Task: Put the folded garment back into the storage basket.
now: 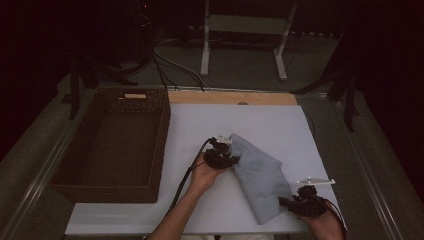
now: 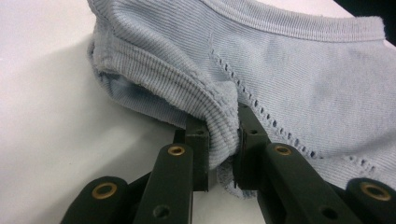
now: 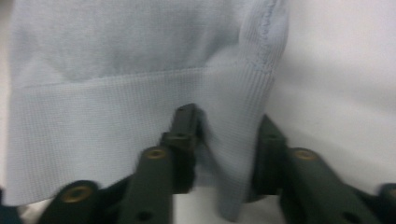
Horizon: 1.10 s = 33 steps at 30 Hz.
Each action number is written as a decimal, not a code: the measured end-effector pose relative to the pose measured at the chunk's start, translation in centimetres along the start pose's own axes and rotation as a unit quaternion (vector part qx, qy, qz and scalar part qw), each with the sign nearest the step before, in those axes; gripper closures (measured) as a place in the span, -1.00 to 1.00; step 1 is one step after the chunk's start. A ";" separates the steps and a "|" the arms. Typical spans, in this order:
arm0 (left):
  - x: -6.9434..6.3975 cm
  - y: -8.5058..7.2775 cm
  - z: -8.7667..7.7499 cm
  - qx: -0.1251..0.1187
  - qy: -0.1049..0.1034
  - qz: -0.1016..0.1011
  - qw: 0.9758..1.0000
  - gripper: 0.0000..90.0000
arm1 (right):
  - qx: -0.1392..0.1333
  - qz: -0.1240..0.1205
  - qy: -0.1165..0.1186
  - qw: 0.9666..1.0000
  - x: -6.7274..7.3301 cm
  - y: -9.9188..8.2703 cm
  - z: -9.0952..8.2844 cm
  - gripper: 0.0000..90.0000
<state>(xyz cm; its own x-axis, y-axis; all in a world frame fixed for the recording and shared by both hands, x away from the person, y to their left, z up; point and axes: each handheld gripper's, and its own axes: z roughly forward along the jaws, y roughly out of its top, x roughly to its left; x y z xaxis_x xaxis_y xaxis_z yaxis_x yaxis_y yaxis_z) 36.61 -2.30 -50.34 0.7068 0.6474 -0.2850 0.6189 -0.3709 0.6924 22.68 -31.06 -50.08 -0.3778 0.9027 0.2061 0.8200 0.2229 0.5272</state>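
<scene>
Both grippers, left point(image 2: 223, 140) and right point(image 3: 229, 140), were clamped on one light-blue garment point(image 1: 260, 172) lying on the white table point(image 1: 280, 125); one empty wicker basket point(image 1: 117, 145) stood well left, nothing between.

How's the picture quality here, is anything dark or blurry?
High view: dim, the room behind nearly black, the white table brightest. Left gripper view: sharp, the garment's ribbing crisp, soft shadow beneath it. Right gripper view: blurred, the garment's weave and the right tongs both soft.
</scene>
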 end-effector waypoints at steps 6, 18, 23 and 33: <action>-0.3 0.6 -0.6 -0.013 -0.020 -0.015 1.000 0.81 | -0.001 0.006 0.012 1.000 -0.1 0.0 -0.3 0.73; -0.2 1.4 -1.7 -0.034 -0.031 -0.021 0.999 0.81 | -0.006 -0.004 0.041 0.999 0.8 0.1 -0.4 0.74; -0.1 1.6 -2.0 -0.038 -0.031 -0.021 0.999 0.81 | -0.008 -0.016 0.055 0.998 1.5 0.3 -0.5 0.74; -0.2 2.3 -2.8 -0.043 -0.029 -0.016 0.999 0.81 | -0.013 -0.025 0.084 0.996 2.3 0.6 -0.5 0.74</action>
<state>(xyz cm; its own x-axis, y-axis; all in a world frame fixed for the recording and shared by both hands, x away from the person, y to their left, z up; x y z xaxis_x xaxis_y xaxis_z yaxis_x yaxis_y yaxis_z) 36.96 -1.43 -46.82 0.7078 0.6167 -0.3445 0.6112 -0.2903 0.7363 22.11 -28.98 -48.88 -0.4872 0.8155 0.3126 0.7870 0.2548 0.5619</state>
